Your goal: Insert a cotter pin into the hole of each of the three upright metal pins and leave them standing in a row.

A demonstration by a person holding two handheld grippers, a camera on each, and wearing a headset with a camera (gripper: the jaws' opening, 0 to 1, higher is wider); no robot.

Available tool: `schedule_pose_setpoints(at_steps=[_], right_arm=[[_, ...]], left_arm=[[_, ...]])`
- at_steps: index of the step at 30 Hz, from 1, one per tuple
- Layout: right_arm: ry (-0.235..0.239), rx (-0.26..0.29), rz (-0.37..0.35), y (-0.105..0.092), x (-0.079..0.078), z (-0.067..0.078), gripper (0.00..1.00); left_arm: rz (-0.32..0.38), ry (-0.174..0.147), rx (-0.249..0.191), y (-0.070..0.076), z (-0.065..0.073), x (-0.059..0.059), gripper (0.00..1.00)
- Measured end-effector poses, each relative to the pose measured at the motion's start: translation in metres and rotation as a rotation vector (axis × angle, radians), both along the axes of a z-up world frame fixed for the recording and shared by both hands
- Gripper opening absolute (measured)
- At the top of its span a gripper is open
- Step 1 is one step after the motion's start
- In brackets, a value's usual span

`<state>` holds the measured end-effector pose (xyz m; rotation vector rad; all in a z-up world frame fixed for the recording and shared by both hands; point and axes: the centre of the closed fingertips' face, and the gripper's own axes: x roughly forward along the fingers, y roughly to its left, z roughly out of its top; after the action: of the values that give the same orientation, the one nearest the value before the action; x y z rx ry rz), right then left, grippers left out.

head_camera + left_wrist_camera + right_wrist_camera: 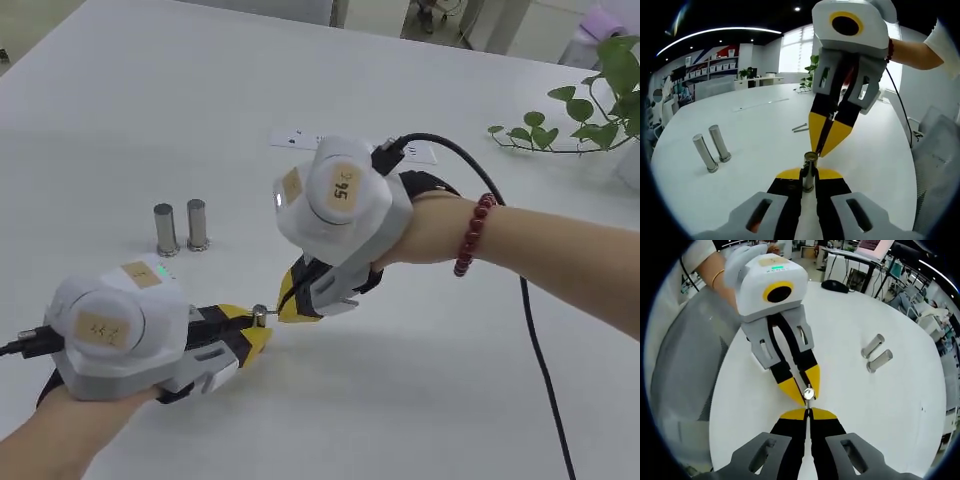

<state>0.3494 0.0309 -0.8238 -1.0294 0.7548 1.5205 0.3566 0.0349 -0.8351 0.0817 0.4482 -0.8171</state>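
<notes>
Left gripper point(252, 330): jaws closed on the short grey metal pin point(809, 172), low over the white bench point(430, 400). Right gripper point(827, 140): jaws pinched shut on what appears to be a thin wire cotter pin point(809, 402), its tip at the pin's head.

Hold the pin steady, line the wire up with the cross-hole, then push straight.

Two more grey metal pins point(165, 229) stand side by side nearby.

The right gripper's sticker reads "56" or "95"; other labels are illegible.
</notes>
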Motion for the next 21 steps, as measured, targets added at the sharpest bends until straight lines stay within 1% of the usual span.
schedule_pose_setpoints(at_steps=[9,15,18,21], right_arm=[[0.012,0.011,-0.008,0.0047,-0.0006,0.0001,0.03],[0.029,0.026,-0.027,0.0094,-0.0021,0.0012,0.03],[0.030,0.027,-0.034,0.0096,-0.0020,0.0015,0.03],[0.040,0.033,-0.051,0.0095,-0.0021,0.0017,0.04]], left_arm=[[0.003,-0.002,-0.001,0.0005,-0.0002,0.0005,0.07],[0.004,0.000,-0.003,0.0014,-0.0009,0.0013,0.07],[0.004,0.001,-0.005,0.0015,-0.0010,0.0014,0.07],[0.005,0.000,-0.005,0.0015,-0.0011,0.0016,0.07]])
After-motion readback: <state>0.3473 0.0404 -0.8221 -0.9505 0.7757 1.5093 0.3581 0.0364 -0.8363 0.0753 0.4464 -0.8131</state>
